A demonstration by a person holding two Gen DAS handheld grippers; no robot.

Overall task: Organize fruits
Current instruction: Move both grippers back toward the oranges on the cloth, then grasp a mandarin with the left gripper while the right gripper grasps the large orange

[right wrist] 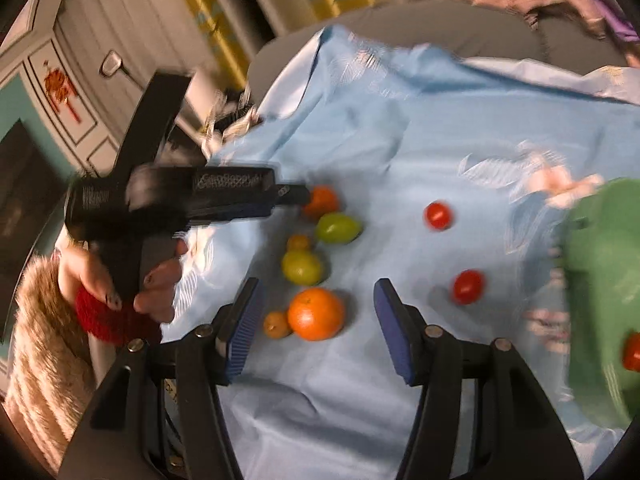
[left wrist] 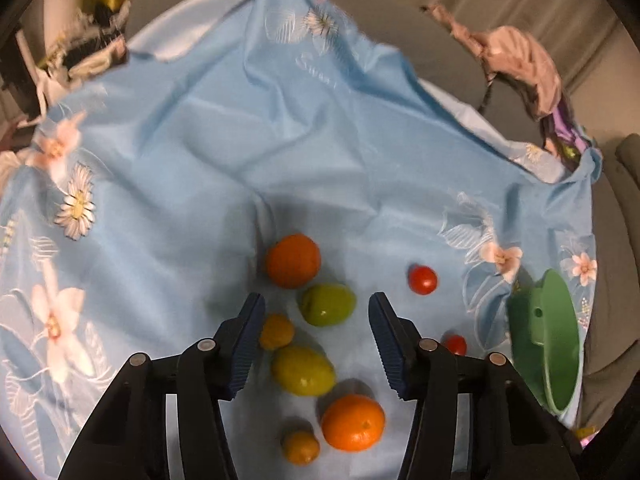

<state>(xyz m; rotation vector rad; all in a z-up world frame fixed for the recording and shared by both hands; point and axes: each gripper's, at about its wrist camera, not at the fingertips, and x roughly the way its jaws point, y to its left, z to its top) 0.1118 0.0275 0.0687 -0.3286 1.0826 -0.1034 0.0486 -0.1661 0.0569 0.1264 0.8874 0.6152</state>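
Observation:
Fruits lie on a light blue flowered cloth point(left wrist: 200, 152). In the left wrist view my left gripper point(left wrist: 316, 340) is open and empty above them: two oranges point(left wrist: 293, 261) point(left wrist: 353, 423), two green fruits point(left wrist: 328, 304) point(left wrist: 303, 370), two small yellow-orange fruits point(left wrist: 276, 331) point(left wrist: 301, 447) and two cherry tomatoes point(left wrist: 422, 279) point(left wrist: 455, 345). A green bowl point(left wrist: 548, 340) stands at the right. In the right wrist view my right gripper point(right wrist: 316, 332) is open and empty over an orange point(right wrist: 316, 314). The left gripper point(right wrist: 288, 196) shows there near the far orange point(right wrist: 322, 201). The bowl point(right wrist: 600, 280) holds a tomato point(right wrist: 632, 352).
The cloth point(right wrist: 400, 140) covers a round grey surface point(left wrist: 420, 40). Pinkish crumpled fabric point(left wrist: 520, 64) lies at the far right edge. Clutter point(left wrist: 88, 48) sits at the far left. A grey cabinet point(right wrist: 80, 60) stands behind at left.

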